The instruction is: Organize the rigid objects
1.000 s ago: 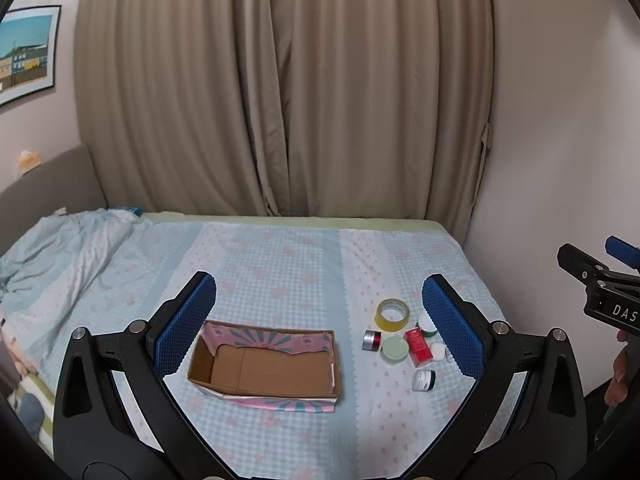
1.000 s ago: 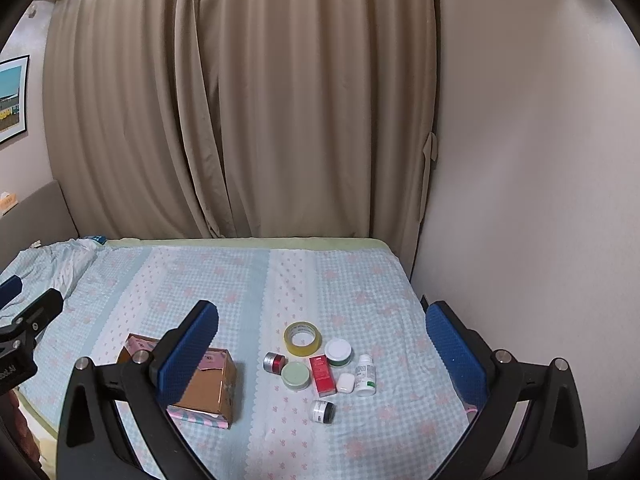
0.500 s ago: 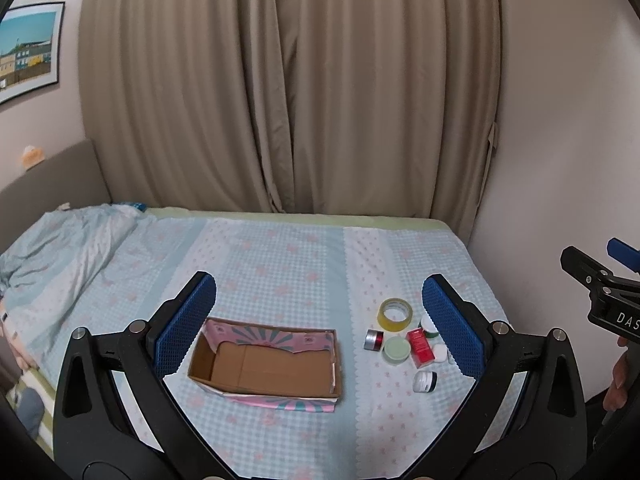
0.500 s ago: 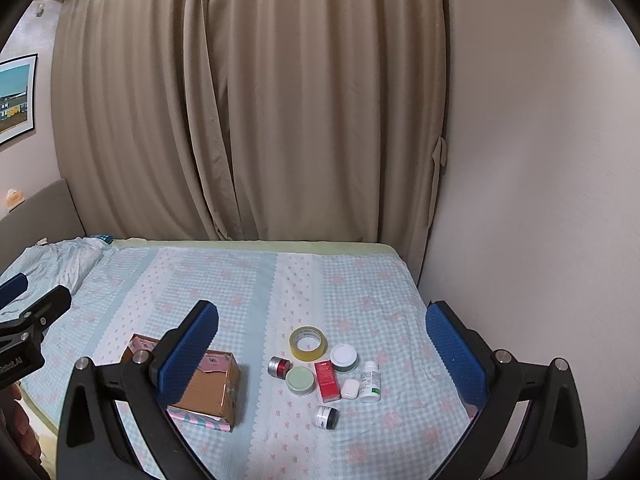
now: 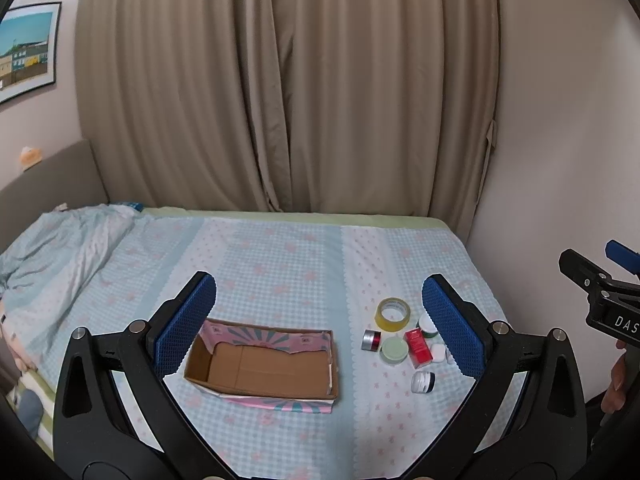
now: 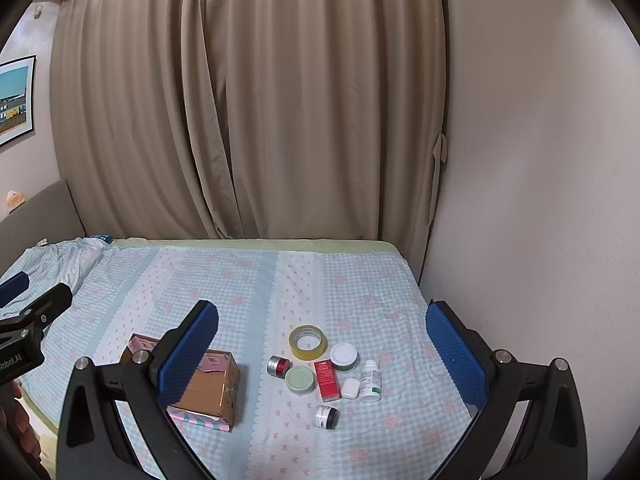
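An open cardboard box (image 5: pixel 264 368) (image 6: pixel 200 384) lies empty on the bed. To its right sits a cluster of small items: a yellow tape roll (image 5: pixel 393 314) (image 6: pixel 308 342), a red box (image 5: pixel 418 346) (image 6: pixel 327 380), a pale green lid (image 5: pixel 394 351) (image 6: pixel 300 379), a silver-red tin (image 5: pixel 371 340) (image 6: pixel 278 366), a white-lidded green jar (image 6: pixel 344 357), a white bottle (image 6: pixel 370 381) and a small black jar (image 5: pixel 423 382) (image 6: pixel 326 417). My left gripper (image 5: pixel 320 320) and right gripper (image 6: pixel 322 340) are both open, empty, held above the bed's near side.
The bed (image 5: pixel 280 248) has a blue checked sheet, with a crumpled blanket (image 5: pixel 52 248) at the left. Curtains (image 5: pixel 280 100) hang behind it and a wall (image 6: pixel 540 200) bounds the right side. The right gripper also shows at the left view's right edge (image 5: pixel 600 292).
Both cameras have tilted or risen slightly, so the bed, box and items sit a little lower in view. Nothing on the bed has moved. Both grippers stay open.
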`<state>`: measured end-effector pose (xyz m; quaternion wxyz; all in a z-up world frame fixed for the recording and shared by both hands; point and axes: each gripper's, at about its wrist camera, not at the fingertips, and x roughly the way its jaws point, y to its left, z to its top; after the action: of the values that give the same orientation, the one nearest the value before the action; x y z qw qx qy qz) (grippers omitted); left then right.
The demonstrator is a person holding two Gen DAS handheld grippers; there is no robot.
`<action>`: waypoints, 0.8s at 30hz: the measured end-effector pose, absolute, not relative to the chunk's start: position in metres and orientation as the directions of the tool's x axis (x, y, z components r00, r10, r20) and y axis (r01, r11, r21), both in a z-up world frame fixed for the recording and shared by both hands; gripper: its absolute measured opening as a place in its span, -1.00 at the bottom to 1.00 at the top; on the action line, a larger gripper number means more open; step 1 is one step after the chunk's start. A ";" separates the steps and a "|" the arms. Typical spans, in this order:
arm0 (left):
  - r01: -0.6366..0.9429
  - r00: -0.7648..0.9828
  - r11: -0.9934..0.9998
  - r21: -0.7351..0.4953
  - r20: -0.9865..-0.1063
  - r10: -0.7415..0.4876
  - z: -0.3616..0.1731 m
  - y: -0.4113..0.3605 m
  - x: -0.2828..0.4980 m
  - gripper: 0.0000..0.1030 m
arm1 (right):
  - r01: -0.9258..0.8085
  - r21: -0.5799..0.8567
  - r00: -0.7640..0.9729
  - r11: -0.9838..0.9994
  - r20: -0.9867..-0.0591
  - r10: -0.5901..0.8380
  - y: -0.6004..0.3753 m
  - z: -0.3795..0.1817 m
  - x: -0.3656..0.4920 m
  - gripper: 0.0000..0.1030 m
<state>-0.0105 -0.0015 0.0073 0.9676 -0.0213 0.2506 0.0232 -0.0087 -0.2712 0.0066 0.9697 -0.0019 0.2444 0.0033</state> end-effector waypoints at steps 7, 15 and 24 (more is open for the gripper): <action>-0.052 0.871 0.998 -0.028 -0.491 0.032 0.006 -0.005 -0.007 0.99 | -0.006 -0.002 0.881 1.000 -0.473 0.004 -0.271 0.005 -0.008 1.00; -0.056 0.871 0.998 -0.019 -0.489 0.040 0.006 -0.006 -0.005 0.99 | -0.009 0.005 0.877 1.000 -0.480 0.011 -0.274 0.003 -0.009 1.00; -0.058 0.867 0.998 -0.016 -0.496 0.042 0.006 -0.009 -0.002 0.99 | -0.012 0.005 0.876 1.000 -0.482 0.013 -0.272 0.003 -0.012 1.00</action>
<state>-0.0017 -0.0088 0.0059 0.9662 -0.0151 0.2562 0.0258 -0.0118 -0.2720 0.0027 0.9686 0.0010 0.2486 0.0064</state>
